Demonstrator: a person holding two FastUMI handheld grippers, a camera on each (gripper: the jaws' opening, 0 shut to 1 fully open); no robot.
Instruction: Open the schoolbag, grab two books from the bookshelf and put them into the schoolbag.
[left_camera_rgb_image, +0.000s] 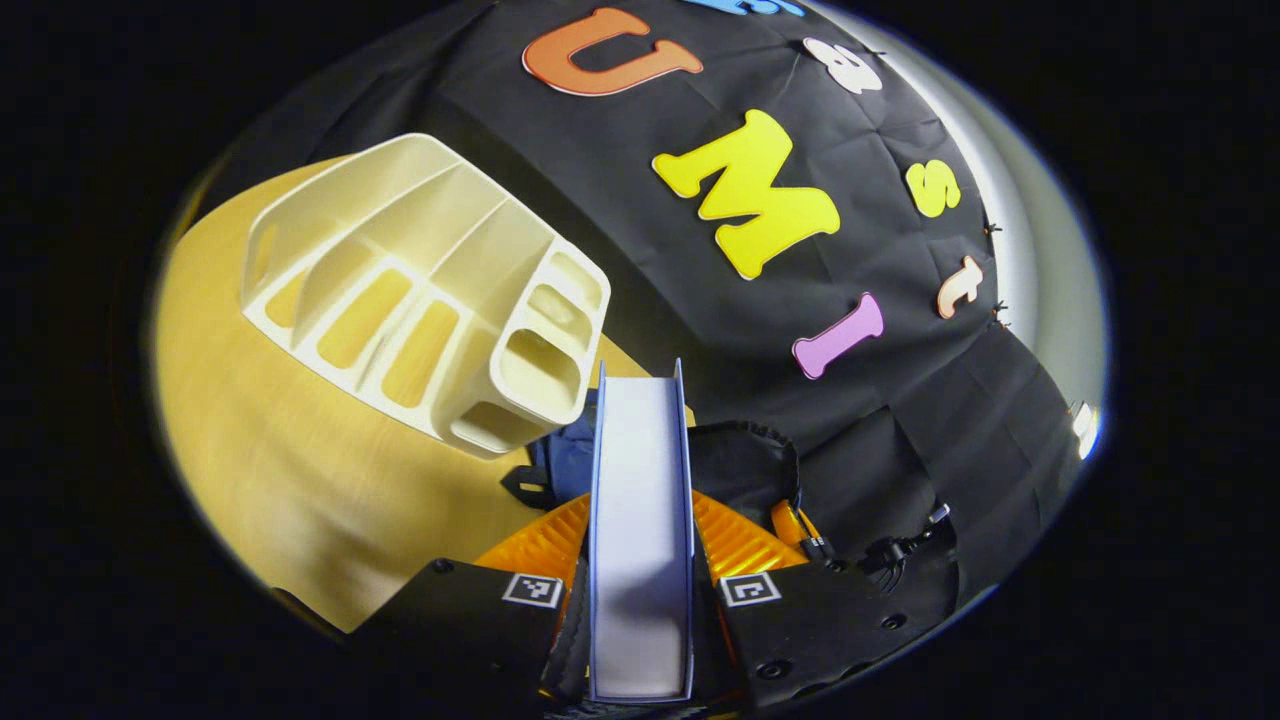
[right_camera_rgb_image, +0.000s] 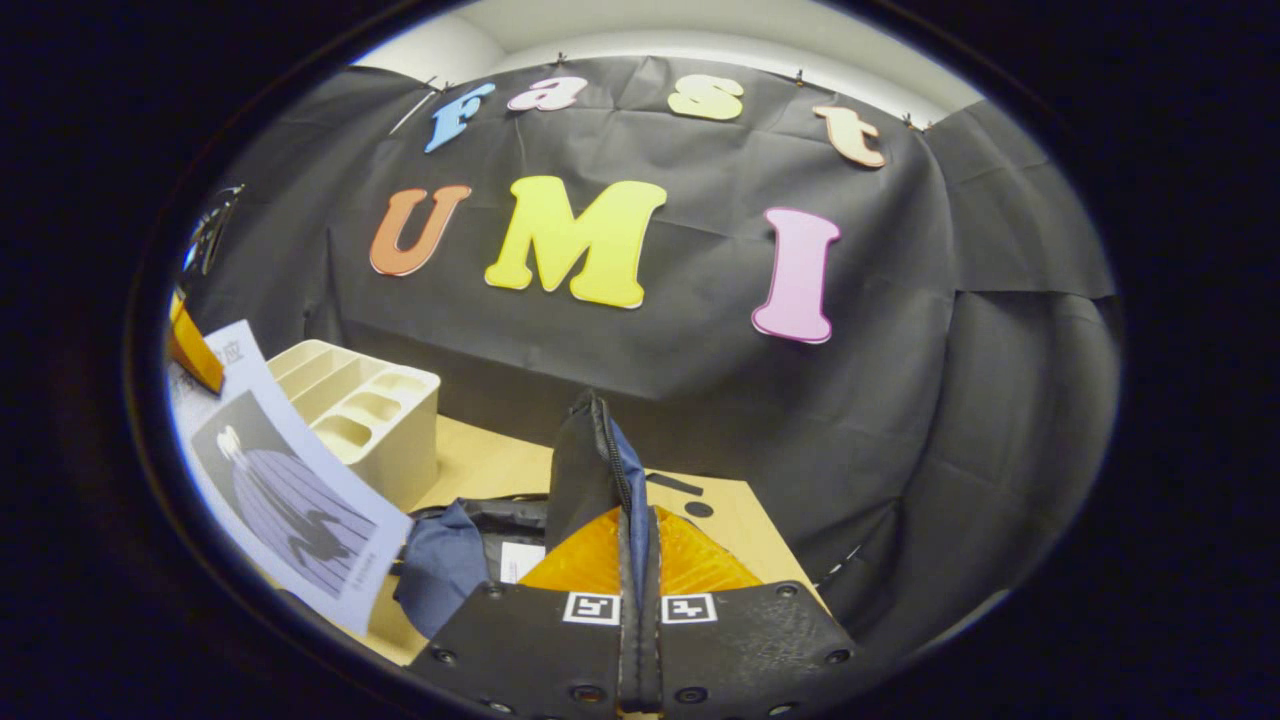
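— Book (left_camera_rgb_image: 640, 530) status?
— Your left gripper (left_camera_rgb_image: 640, 590) clamps it, both fingers (left_camera_rgb_image: 540, 545) pressing its covers, above the schoolbag (left_camera_rgb_image: 740, 460) beside the cream bookshelf (left_camera_rgb_image: 420, 290).
— And the right gripper (right_camera_rgb_image: 637, 600)?
— Your fingers pinch the schoolbag's zippered edge (right_camera_rgb_image: 590, 470), upright above the bench (right_camera_rgb_image: 500, 465).

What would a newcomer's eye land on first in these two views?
Probably the pale blue book, clamped edge-on in the left claw and pointing toward the empty cream bookshelf on the wooden table. In the right gripper view, the right claw pinches the schoolbag flap upright by its zipper edge. At that view's left edge the same book shows its illustrated cover.
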